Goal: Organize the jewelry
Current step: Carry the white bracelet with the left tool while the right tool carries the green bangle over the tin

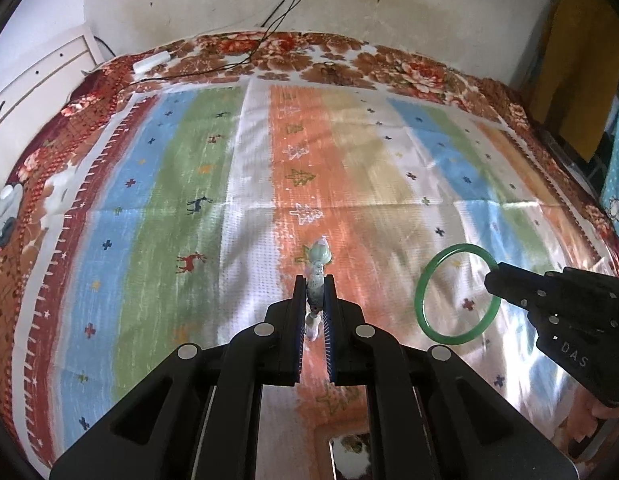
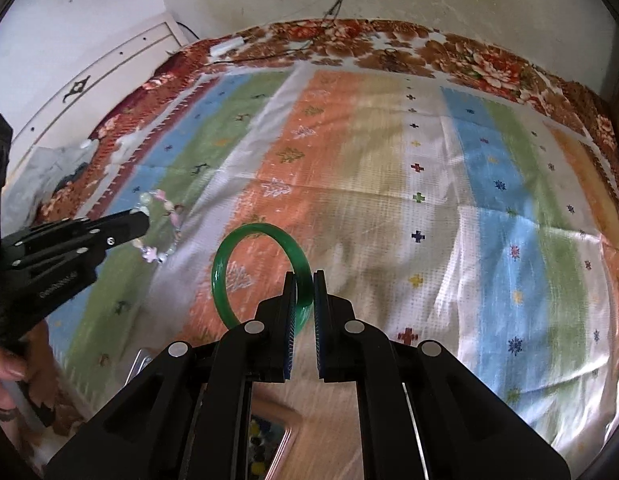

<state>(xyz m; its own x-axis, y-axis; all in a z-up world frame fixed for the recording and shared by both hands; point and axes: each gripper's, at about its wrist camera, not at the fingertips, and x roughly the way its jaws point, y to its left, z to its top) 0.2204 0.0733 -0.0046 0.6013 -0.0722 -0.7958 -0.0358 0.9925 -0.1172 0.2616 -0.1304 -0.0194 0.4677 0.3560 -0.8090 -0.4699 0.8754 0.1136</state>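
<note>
My left gripper (image 1: 314, 280) is shut on a pale beaded bracelet (image 1: 318, 258) with green, pink and clear beads, held edge-on above the striped cloth; it also shows in the right wrist view (image 2: 162, 227), hanging from the left gripper (image 2: 143, 216). My right gripper (image 2: 305, 276) is shut on a green jade bangle (image 2: 229, 258), held upright above the cloth. In the left wrist view the bangle (image 1: 423, 300) hangs from the right gripper (image 1: 491, 280) at the right.
A striped plastic cloth (image 1: 229, 200) covers a floral bedspread (image 1: 409, 64). A wooden tray (image 2: 269, 440) with colourful small items lies just below the grippers. A white charger and black cables (image 1: 153, 62) lie at the far edge. A white cabinet (image 1: 41, 76) stands at the left.
</note>
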